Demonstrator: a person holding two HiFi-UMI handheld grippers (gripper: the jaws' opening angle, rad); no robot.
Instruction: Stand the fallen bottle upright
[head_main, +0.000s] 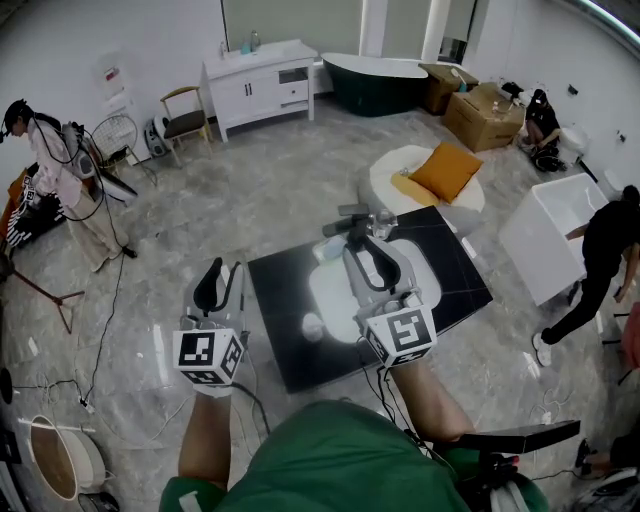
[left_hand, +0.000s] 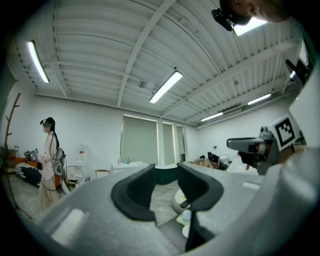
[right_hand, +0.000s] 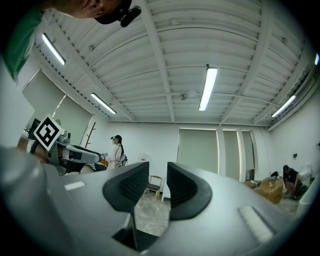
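A black countertop (head_main: 275, 330) with a white oval basin (head_main: 335, 295) stands in front of me. A small pale blue object (head_main: 313, 327) lies at the basin's left rim; it is too small to tell whether it is the bottle. My left gripper (head_main: 222, 272) hovers left of the counter, open, nothing between its pads (left_hand: 166, 187). My right gripper (head_main: 345, 220) is held over the basin and reaches toward its far end. Its jaws (right_hand: 157, 187) stand apart by a narrow gap and hold nothing. Each gripper shows in the other's view: the right gripper (left_hand: 255, 147), the left gripper (right_hand: 70, 152).
Beyond the counter sits a round white seat with an orange cushion (head_main: 445, 170). A dark bathtub (head_main: 375, 80), a white vanity (head_main: 260, 85) and cardboard boxes (head_main: 480, 110) line the far wall. A white tub (head_main: 550, 235) is at the right. People stand at the left (head_main: 60, 175) and right (head_main: 600, 260). Cables cross the floor.
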